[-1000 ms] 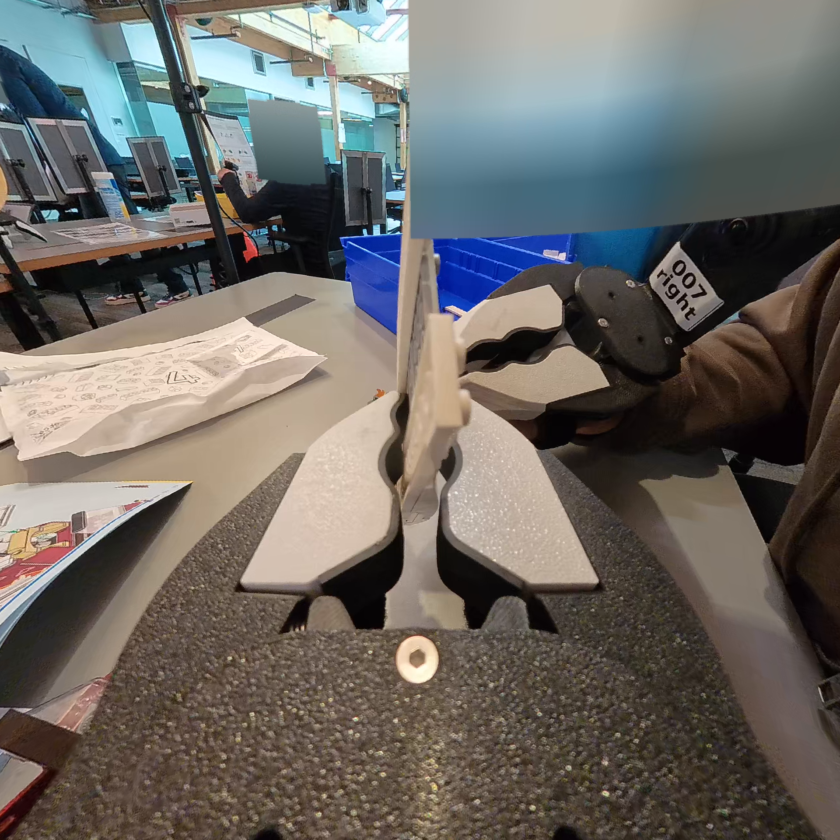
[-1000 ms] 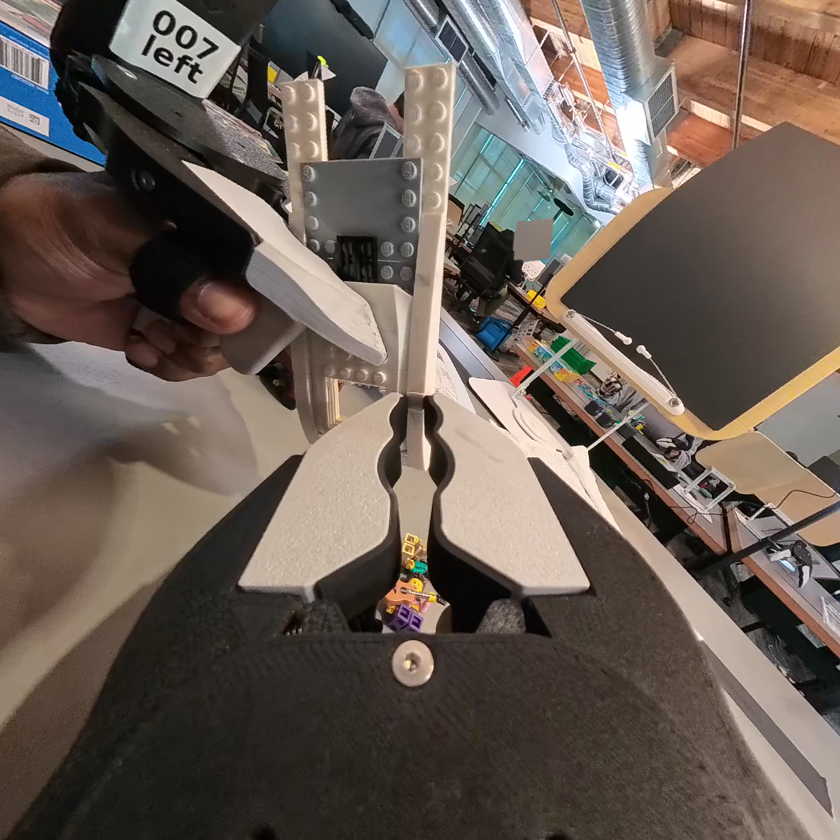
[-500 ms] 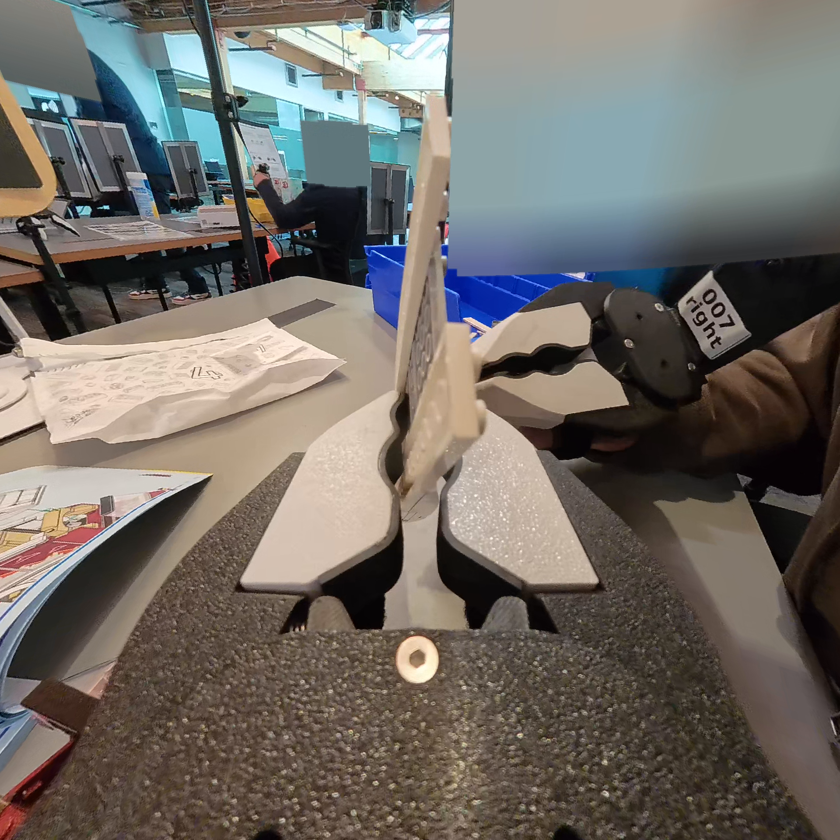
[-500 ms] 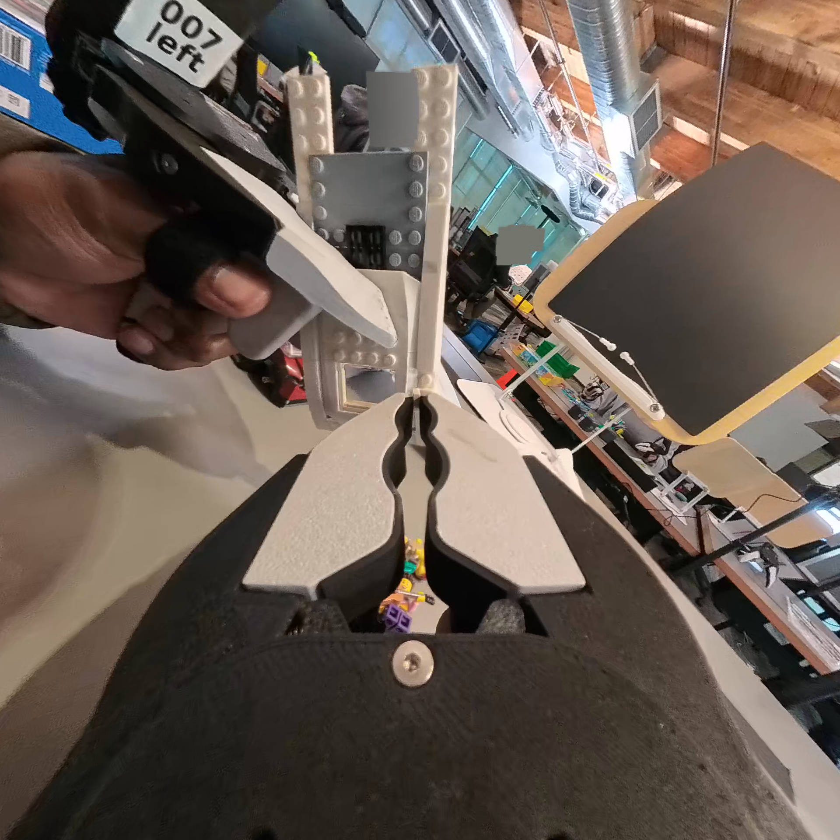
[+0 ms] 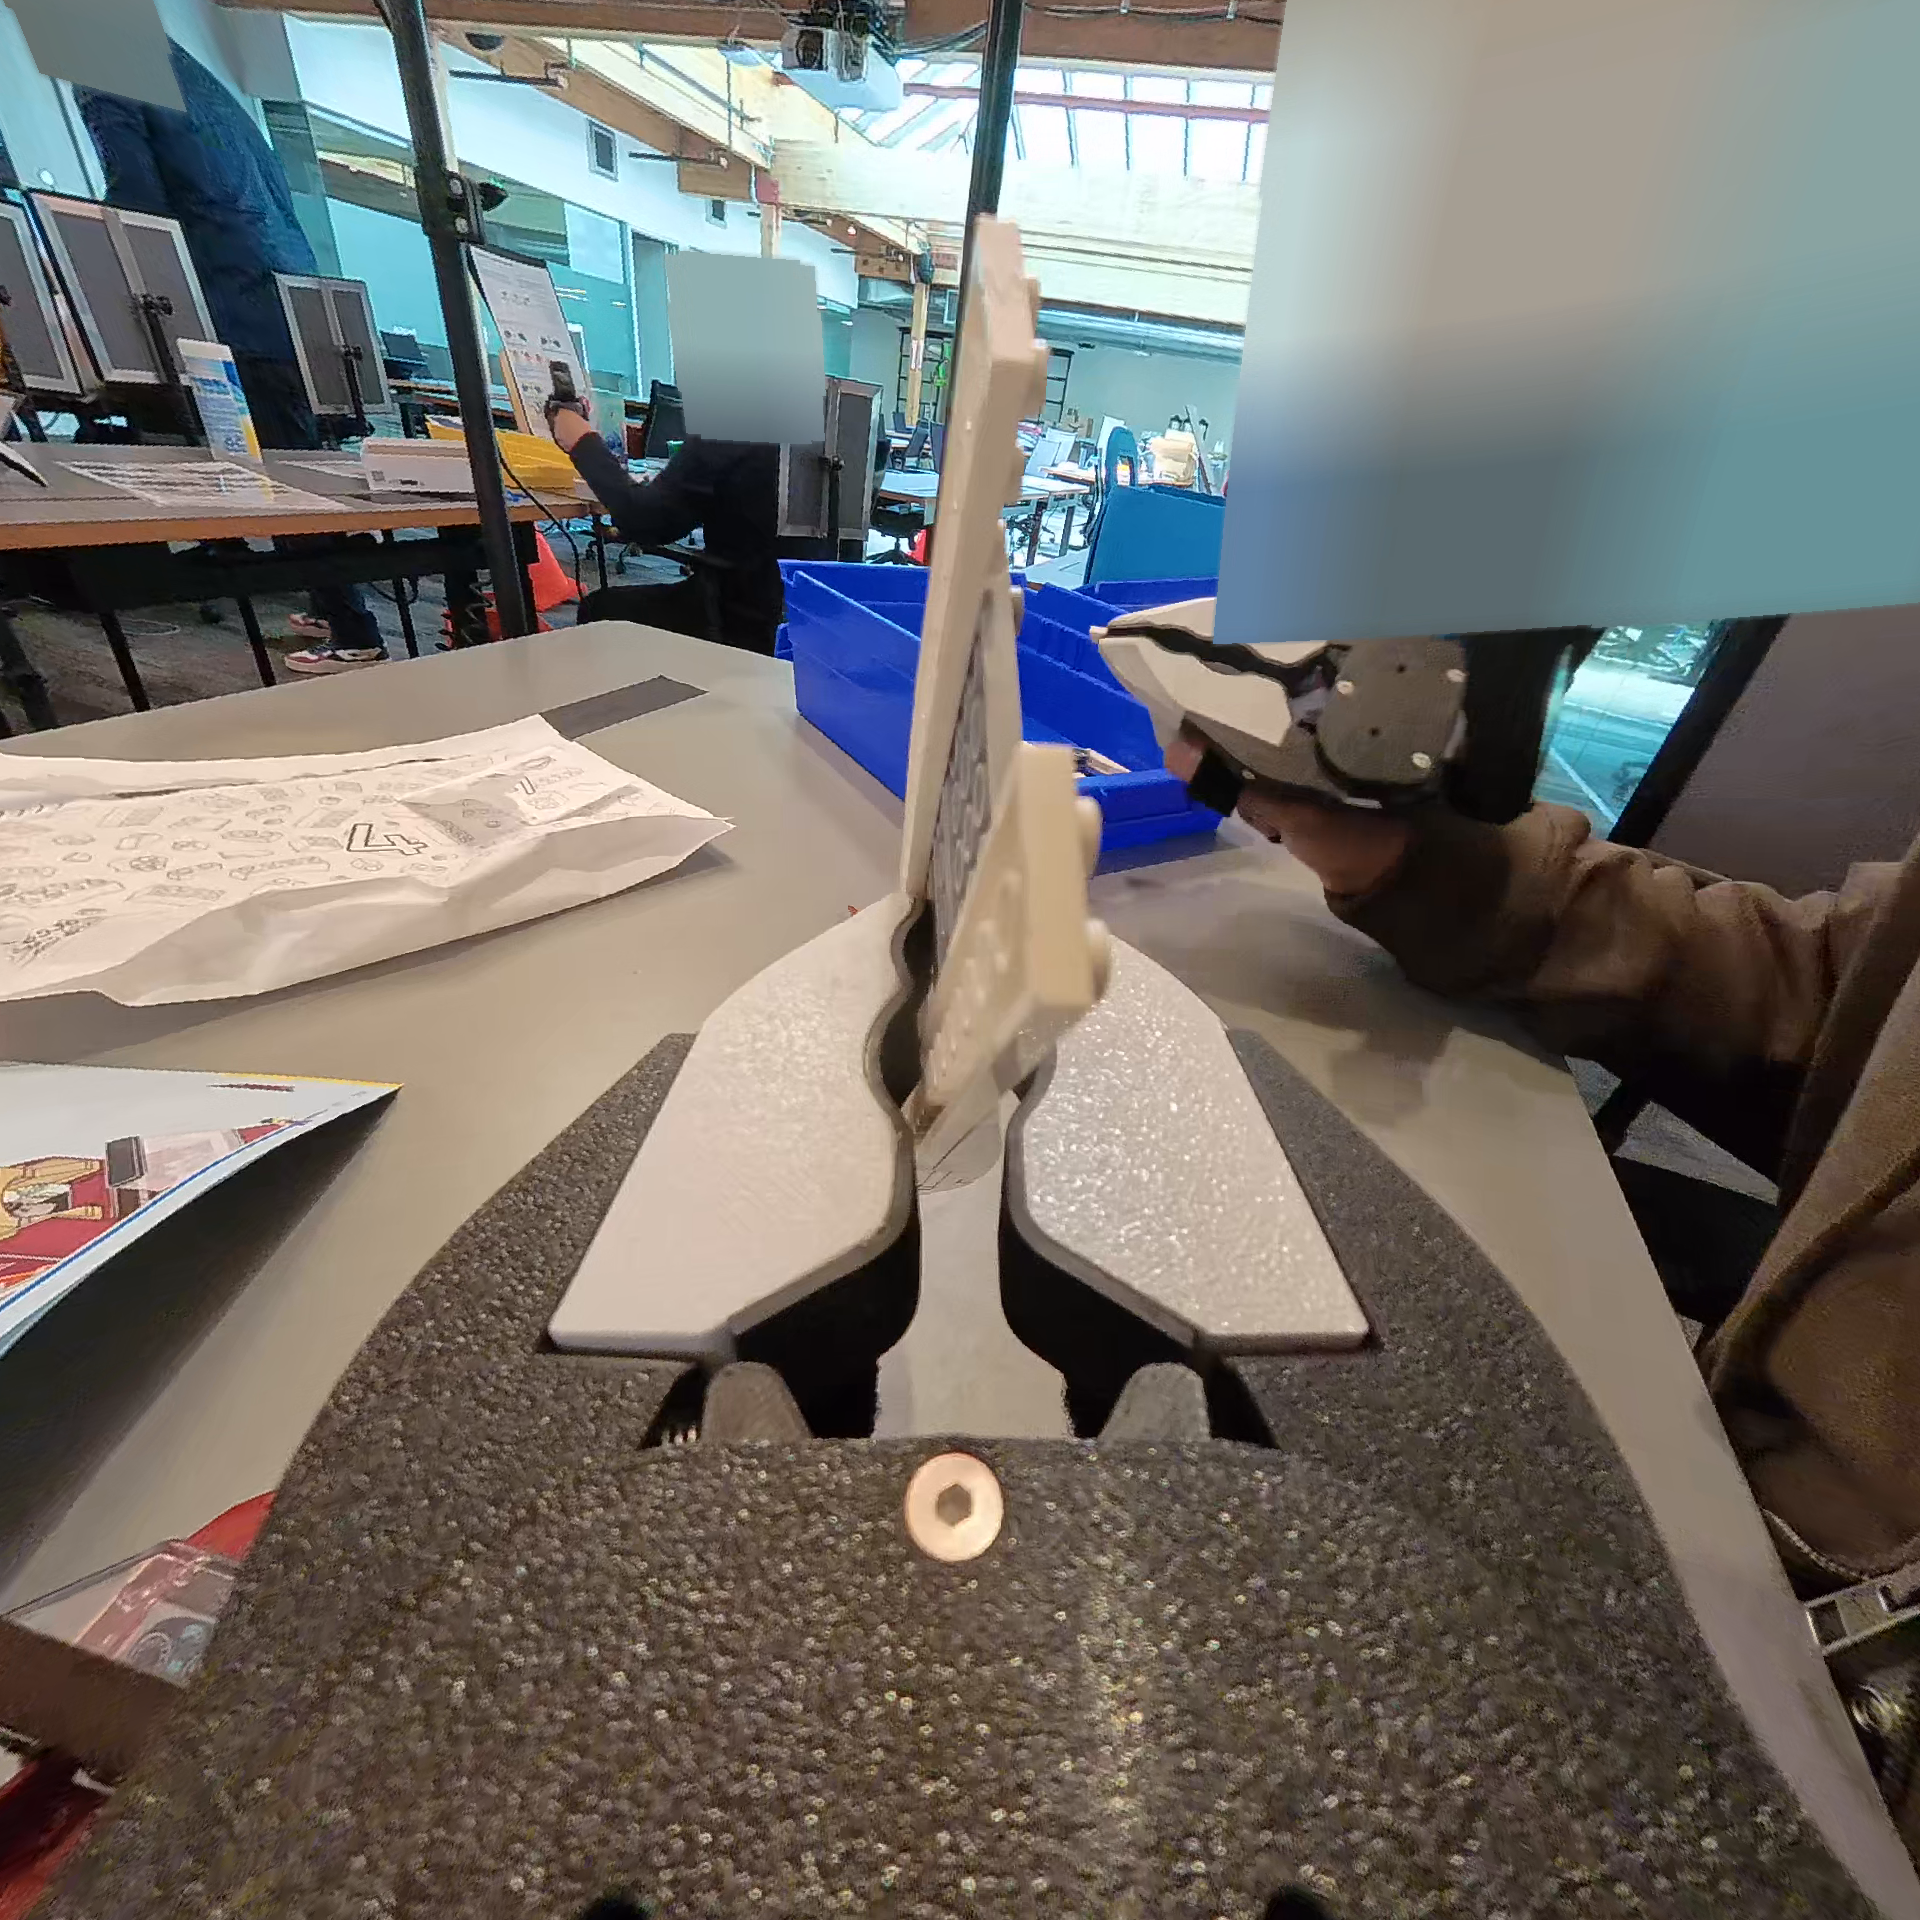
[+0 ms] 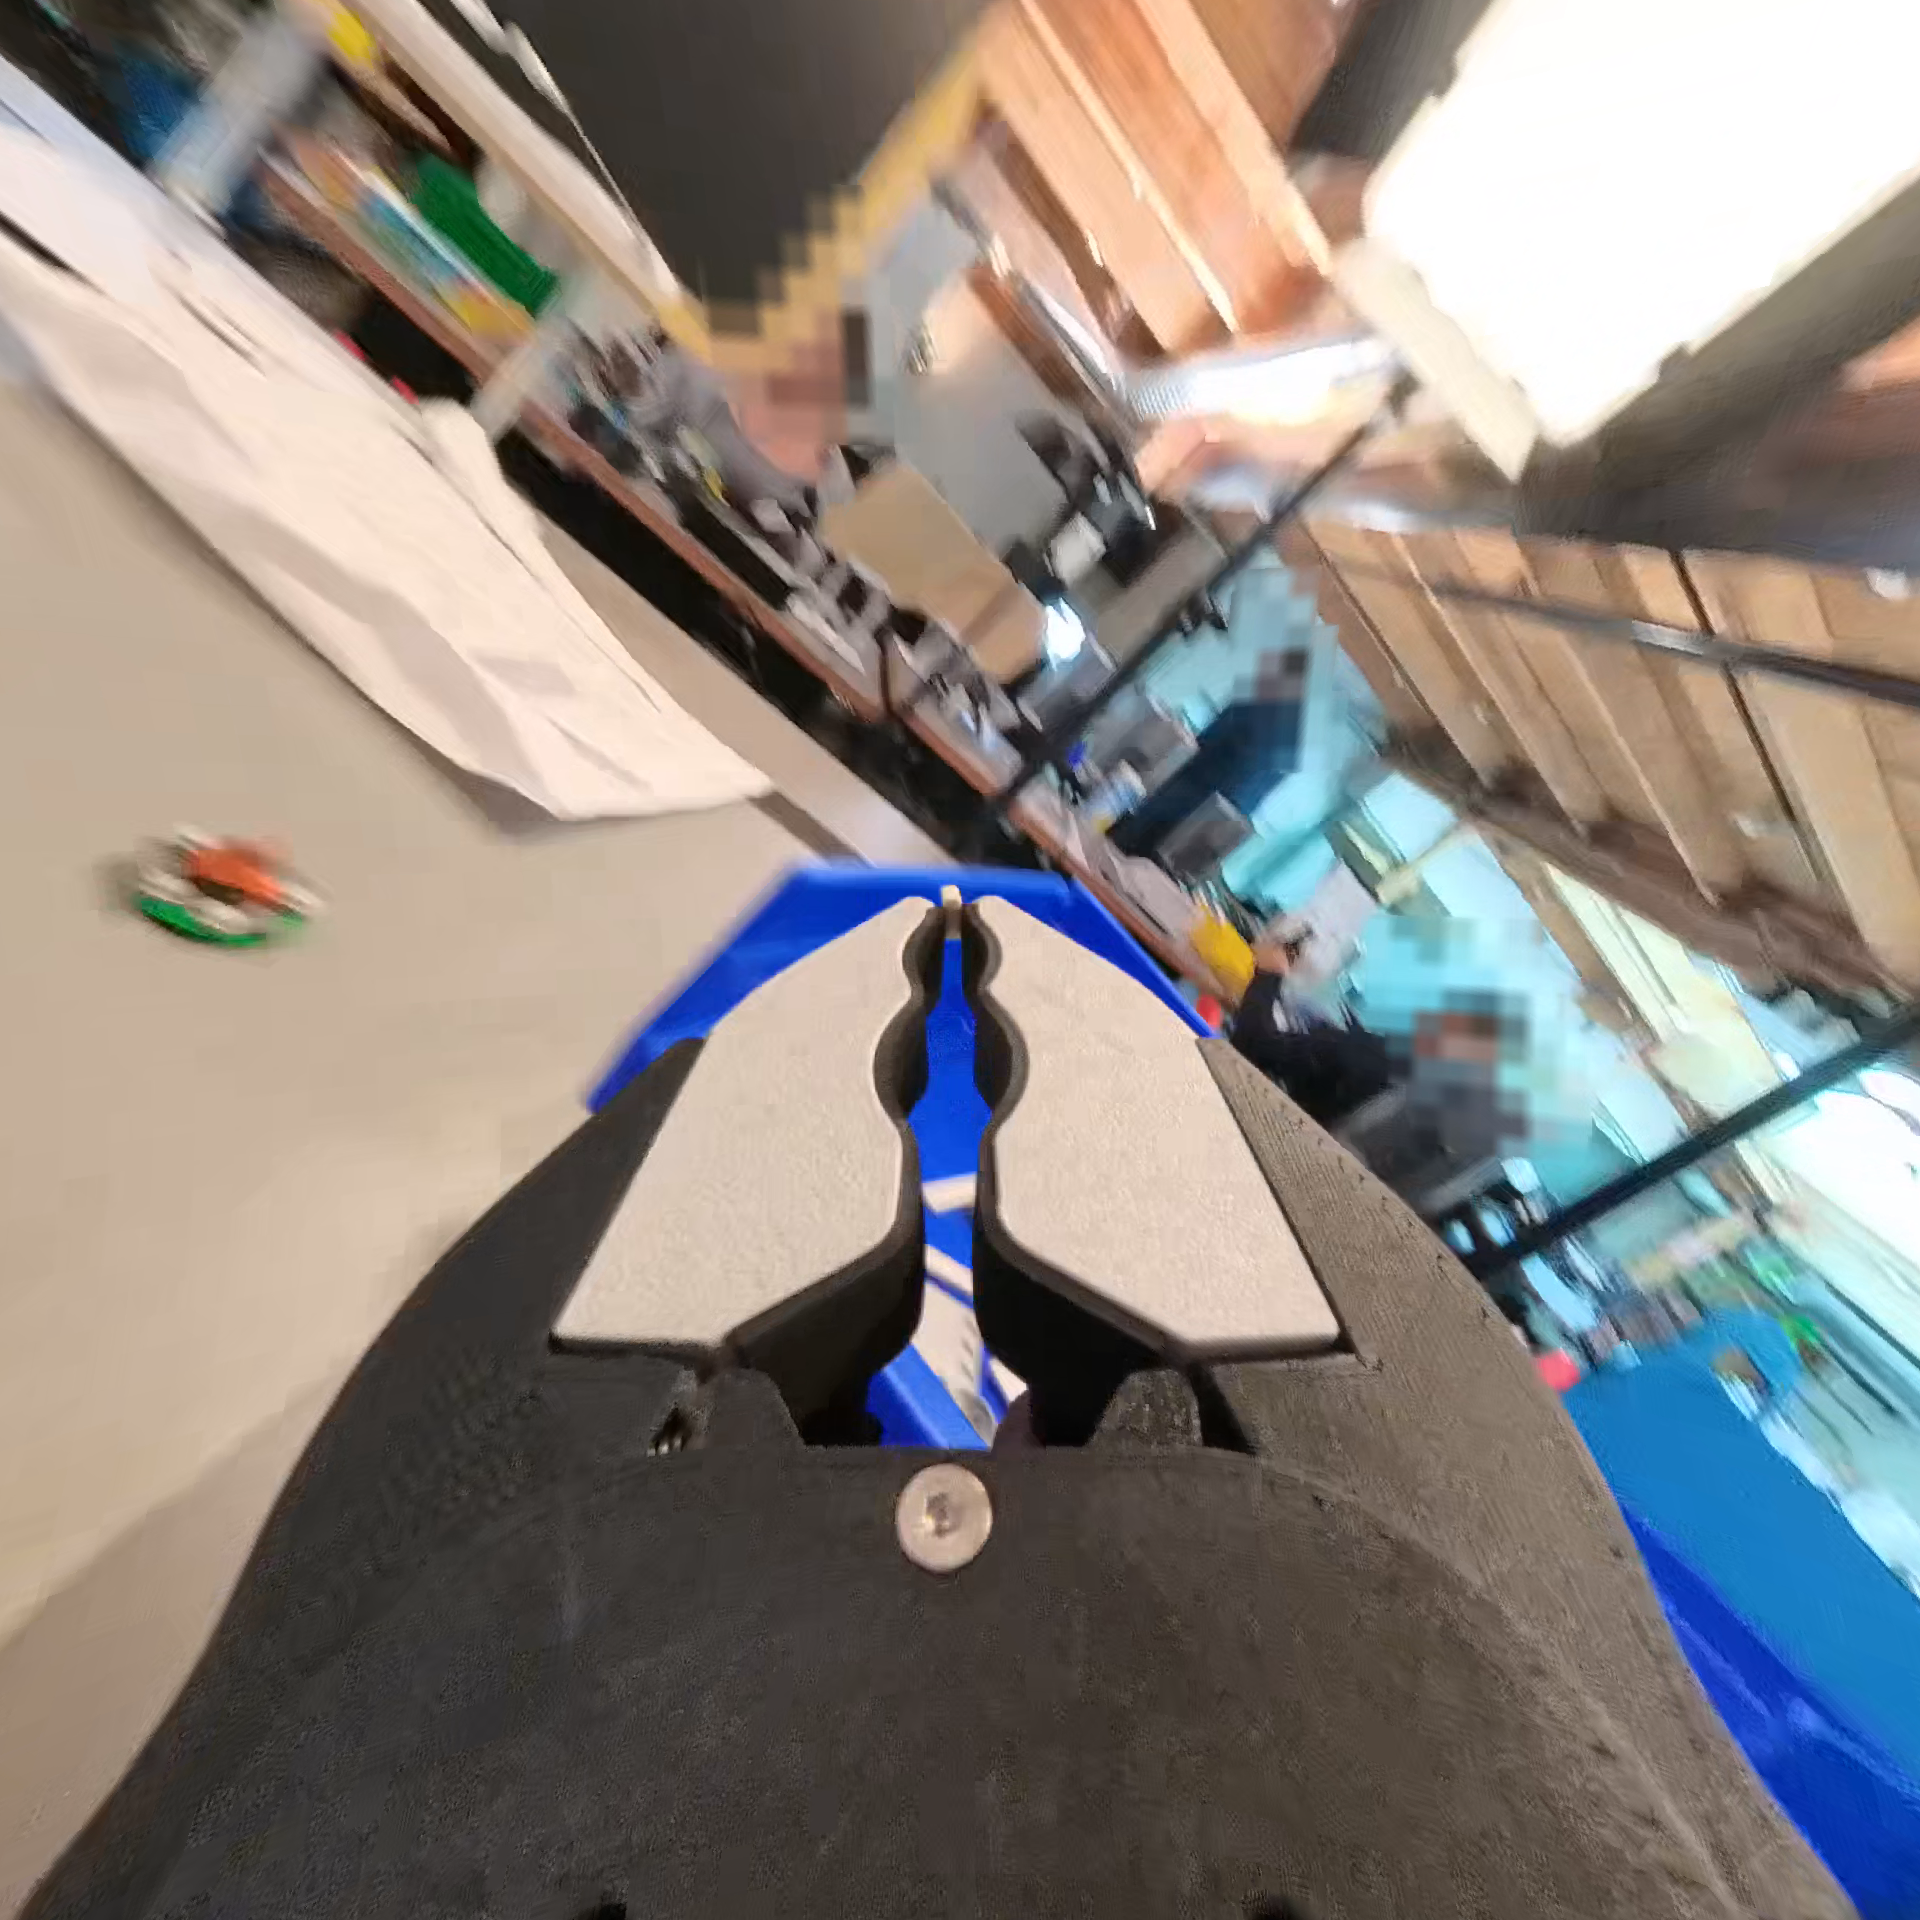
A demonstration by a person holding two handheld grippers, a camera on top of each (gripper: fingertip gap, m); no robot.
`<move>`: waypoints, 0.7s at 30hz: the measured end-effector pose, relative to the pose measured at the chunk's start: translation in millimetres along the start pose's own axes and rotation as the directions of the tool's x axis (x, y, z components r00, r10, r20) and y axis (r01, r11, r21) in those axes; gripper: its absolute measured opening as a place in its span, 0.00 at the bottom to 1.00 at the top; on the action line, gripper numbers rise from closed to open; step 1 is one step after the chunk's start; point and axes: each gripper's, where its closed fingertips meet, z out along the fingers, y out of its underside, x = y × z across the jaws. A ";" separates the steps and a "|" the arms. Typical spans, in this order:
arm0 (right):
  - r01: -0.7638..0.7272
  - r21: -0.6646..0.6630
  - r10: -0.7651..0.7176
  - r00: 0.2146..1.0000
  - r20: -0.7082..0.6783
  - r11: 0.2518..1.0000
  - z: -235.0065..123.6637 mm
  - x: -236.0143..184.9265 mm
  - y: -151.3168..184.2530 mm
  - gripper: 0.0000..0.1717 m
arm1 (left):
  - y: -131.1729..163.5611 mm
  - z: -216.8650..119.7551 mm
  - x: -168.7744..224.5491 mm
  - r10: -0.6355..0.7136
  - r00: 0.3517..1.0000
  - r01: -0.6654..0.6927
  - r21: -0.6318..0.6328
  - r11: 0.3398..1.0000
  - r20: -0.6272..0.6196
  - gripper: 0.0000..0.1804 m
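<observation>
Left wrist view: left hand-held gripper clamped on upright white-and-grey studded plastic brick plate assembly, long axis toward 12 o'clock; right hand-held gripper apart at 2 o'clock, above blue plastic bin | Right wrist view: right hand-held gripper pinches tiny pale piece, bin rim at 12 o'clock, grey counter at 9 o'clock.

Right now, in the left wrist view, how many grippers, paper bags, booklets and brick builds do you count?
Grippers: 2 (left gripper, right gripper)
Paper bag: 1
Booklet: 1
Brick build: 1, clamped in the left gripper
Total: 5
</observation>
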 end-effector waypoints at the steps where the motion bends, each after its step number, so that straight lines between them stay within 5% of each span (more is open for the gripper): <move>1: -0.007 -0.053 0.006 1.000 -0.027 0.999 3.0 10.1 14.9 0.02 | 0.4 0.3 0.9 0.001 1.000 -0.001 0.000 1.000 -0.002 0.06; 4: -0.025 -0.149 0.016 0.998 -0.060 0.989 7.8 23.0 40.3 0.05 | 1.1 1.1 2.9 0.002 1.000 -0.002 -0.004 1.000 -0.007 0.06; 9: -0.025 -0.124 0.023 1.000 -0.018 0.992 3.3 8.4 32.0 0.06 | -0.5 0.1 -0.6 -0.039 0.999 0.039 0.009 0.999 -0.001 0.06; 15: -0.008 0.100 -0.023 0.953 0.301 0.995 -14.9 -91.9 -39.2 0.06 | -1.2 -1.5 -5.4 -0.160 0.986 0.161 0.034 0.986 -0.037 0.06; 21: -0.145 0.330 -0.094 0.787 0.610 0.933 -45.9 -170.9 -120.3 0.07 | 0.7 -1.3 -5.5 -0.134 0.989 0.136 0.020 0.991 -0.058 0.06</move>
